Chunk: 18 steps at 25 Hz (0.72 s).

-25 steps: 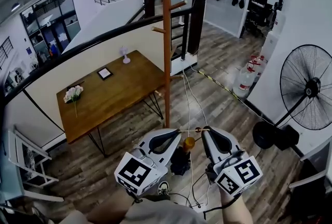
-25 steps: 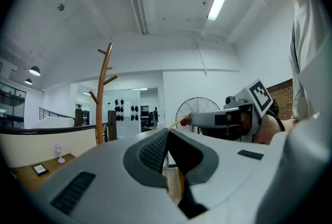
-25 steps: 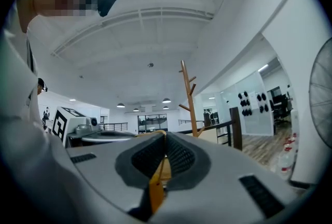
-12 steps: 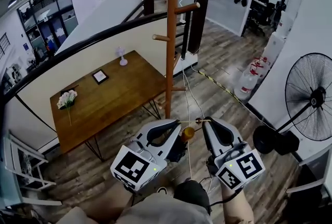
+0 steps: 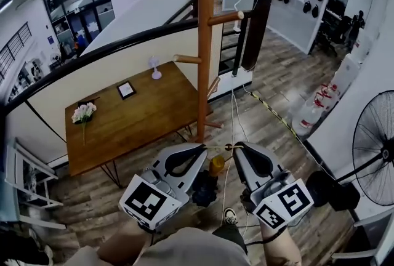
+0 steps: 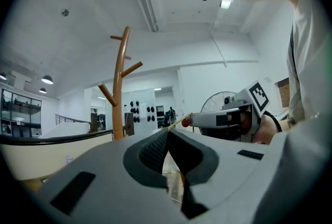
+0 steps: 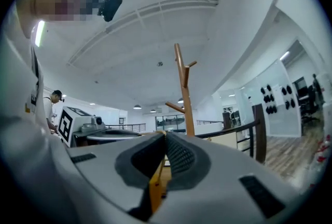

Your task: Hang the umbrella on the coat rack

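Note:
The wooden coat rack stands straight ahead, with pegs sticking out on both sides; it also shows in the left gripper view and the right gripper view. My left gripper and right gripper face each other just in front of its base, both shut on the umbrella's thin strap, which is stretched taut between them. Below the strap hangs the umbrella's yellow handle and its folded black body. The handle shows yellow between the right jaws.
A wooden table with flowers, a small frame and a little fan stands left of the rack. Behind it runs a black railing. A big floor fan and water bottles are on the right. Cables cross the floor.
Both grippers have kept hold of the strap and drifted slightly left. The rack now looks closer and taller in the head view. The hanging umbrella has swung a little to the left.

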Each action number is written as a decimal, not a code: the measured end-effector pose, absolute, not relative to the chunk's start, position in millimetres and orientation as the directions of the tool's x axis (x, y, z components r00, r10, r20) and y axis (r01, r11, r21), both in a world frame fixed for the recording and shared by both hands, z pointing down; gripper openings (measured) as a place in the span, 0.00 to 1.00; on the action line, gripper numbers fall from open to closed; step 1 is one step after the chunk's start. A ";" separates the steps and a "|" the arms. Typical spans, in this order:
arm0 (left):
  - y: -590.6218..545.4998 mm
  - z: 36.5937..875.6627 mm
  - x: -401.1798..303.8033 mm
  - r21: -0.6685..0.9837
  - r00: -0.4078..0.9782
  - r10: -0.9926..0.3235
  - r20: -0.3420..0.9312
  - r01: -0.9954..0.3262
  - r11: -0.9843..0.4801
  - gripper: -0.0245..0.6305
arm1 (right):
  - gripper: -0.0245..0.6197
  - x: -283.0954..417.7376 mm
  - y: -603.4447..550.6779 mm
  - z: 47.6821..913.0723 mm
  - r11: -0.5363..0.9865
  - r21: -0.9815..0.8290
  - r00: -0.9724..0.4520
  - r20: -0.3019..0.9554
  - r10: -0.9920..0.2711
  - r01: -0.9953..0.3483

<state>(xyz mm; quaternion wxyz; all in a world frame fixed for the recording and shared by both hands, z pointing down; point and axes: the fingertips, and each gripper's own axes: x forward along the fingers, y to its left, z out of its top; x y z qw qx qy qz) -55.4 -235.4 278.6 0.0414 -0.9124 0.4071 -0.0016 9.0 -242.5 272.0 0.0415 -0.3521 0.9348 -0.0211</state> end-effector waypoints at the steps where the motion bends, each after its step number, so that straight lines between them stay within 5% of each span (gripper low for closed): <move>1: -242.6 280.5 -52.2 -0.067 0.654 -0.756 -0.025 -0.755 -0.652 0.04 | 0.05 11.9 -250.3 273.6 0.769 -0.076 -0.767 -0.059 -0.639 -0.635; 18: -320.8 287.1 -6.8 -0.023 0.236 -0.971 0.028 -0.971 -0.236 0.04 | 0.05 49.6 -354.8 278.5 0.974 -0.112 -0.978 -0.045 -0.204 -0.198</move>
